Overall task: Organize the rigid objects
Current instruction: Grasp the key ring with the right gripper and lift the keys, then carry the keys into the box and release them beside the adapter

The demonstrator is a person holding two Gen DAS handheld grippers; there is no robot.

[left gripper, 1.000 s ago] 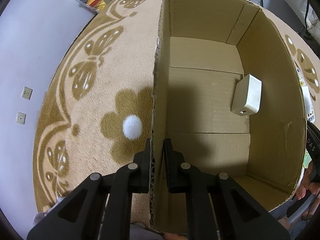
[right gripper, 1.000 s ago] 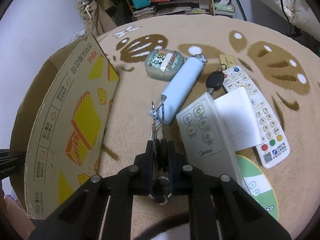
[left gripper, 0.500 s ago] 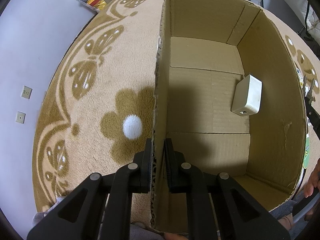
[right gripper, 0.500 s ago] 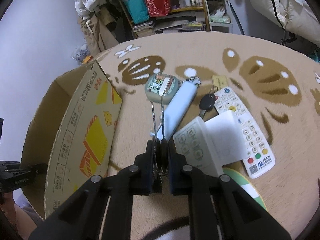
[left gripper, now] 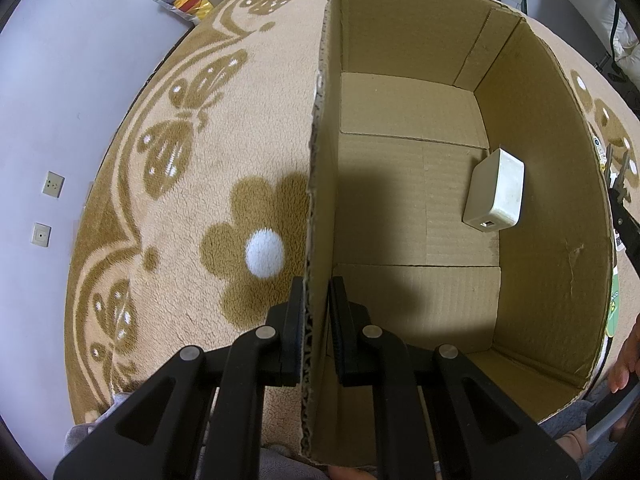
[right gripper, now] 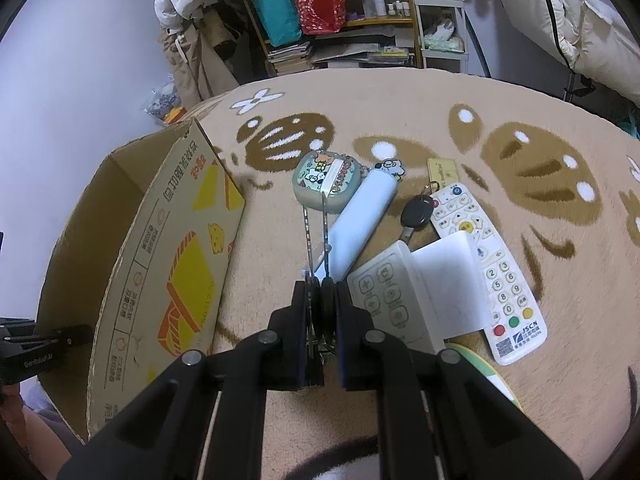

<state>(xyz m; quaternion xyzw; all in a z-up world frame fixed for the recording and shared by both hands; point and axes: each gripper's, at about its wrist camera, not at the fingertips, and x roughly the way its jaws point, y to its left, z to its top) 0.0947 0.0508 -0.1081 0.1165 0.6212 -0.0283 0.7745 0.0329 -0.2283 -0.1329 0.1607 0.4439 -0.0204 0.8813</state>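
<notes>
My left gripper (left gripper: pixel 316 312) is clamped on the near wall of the open brown cardboard box (left gripper: pixel 552 184), one finger inside, one outside. Inside, a white rectangular charger block (left gripper: pixel 496 194) lies on the floor against the right wall. My right gripper (right gripper: pixel 318 296) is clenched on a pair of black-headed metal keys (right gripper: pixel 316 236), blades pointing forward, held clear above the beige patterned rug (right gripper: pixel 400 120) (height I can't judge). On the rug beyond: pale blue oblong case (right gripper: pixel 364 220), green cartoon-print pouch (right gripper: pixel 326 180), black car key (right gripper: pixel 416 212), white button remote (right gripper: pixel 488 264), white AC remote (right gripper: pixel 392 300).
</notes>
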